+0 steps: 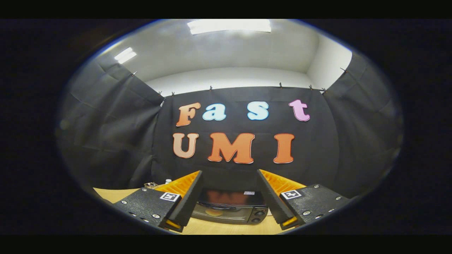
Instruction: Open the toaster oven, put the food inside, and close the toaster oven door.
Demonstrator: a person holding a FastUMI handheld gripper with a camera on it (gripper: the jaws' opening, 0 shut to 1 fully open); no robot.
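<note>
- Your claw (pixel 229 197) stands wide apart and holds nothing; one finger (pixel 189 197) shows at lower left of the frame, the other at lower right.
- The toaster oven (pixel 229 210) sits in the gap between the two fingers, low in the frame at bottom centre, ahead of and below the tips. It rests on the table (pixel 226 228).
- Its long axis runs left to right across your line of approach, front face toward you, with knobs (pixel 259 216) at its right end.
- The door looks closed, so I judge opening is not yet done; you need to drop the claw down and forward.
- Count: one claw, one toaster oven, at least two knobs.
- Small objects (pixel 155 184) lie on the table beyond the left finger, too small to tell; I cannot identify the food.
</note>
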